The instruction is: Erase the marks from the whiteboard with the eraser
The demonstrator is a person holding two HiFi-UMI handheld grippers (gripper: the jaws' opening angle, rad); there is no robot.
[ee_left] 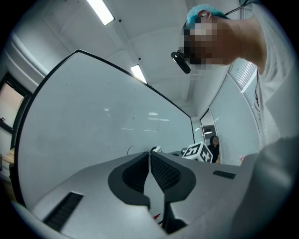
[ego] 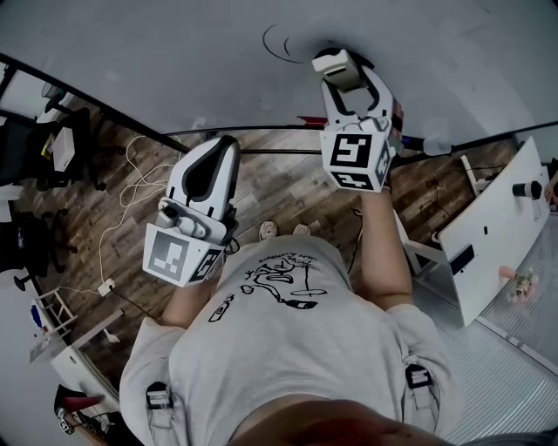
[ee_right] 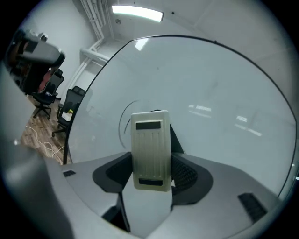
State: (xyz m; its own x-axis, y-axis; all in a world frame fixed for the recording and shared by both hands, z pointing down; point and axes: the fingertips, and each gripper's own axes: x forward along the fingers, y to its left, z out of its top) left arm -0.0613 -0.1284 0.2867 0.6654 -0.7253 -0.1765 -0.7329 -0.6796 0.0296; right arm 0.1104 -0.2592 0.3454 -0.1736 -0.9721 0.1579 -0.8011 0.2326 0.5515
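The right gripper (ee_right: 153,163) squeezes the cream ribbed eraser (ee_right: 149,140) tight. The eraser is up against the whiteboard (ee_right: 210,93), just beside a thin curved black mark (ee_right: 123,122). The left gripper (ee_left: 149,164) has its jaws together with nothing inside, back from the whiteboard. A brown wood floor (ego: 279,179) lies below the whiteboard.

Cool ceiling strips (ee_right: 138,12) glint faintly on the whiteboard (ee_right: 210,79); fisheye edges dark

Office or lab space indicated: large whiteboard (ego: 174,52), office chairs (ee_right: 70,106), strip light (ee_right: 138,12), cables (ego: 132,165) left on wood floor (ego: 113,131).
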